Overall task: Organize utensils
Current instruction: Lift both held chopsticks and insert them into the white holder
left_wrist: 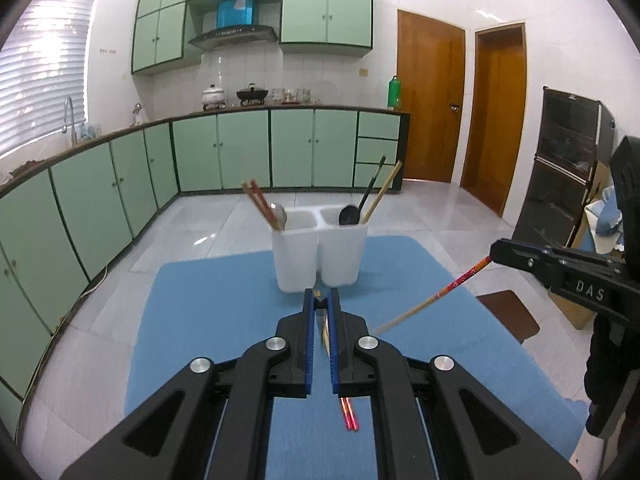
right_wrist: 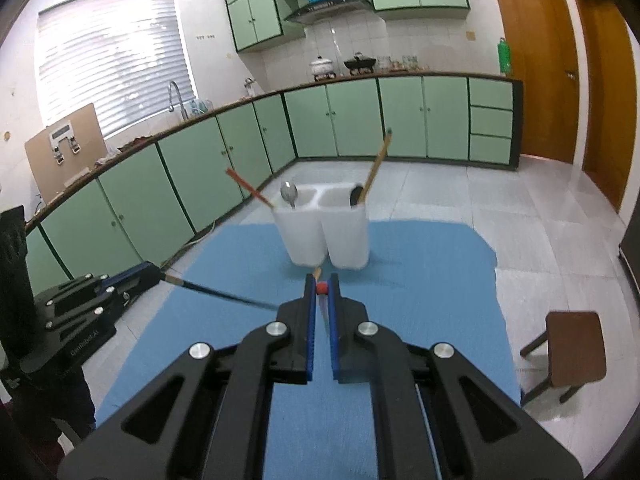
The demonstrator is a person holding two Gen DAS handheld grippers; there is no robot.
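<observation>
Chopsticks [left_wrist: 430, 303] are clenched one in each tool, left [left_wrist: 321, 300] and right [right_wrist: 322, 286], above the blue surface [left_wrist: 224, 300], aimed toward the holder [left_wrist: 318, 254] at 12 o'clock for dropping in.

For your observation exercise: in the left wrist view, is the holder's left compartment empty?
No. The holder has red-patterned chopsticks and a metal spoon standing in its left compartment.
</observation>
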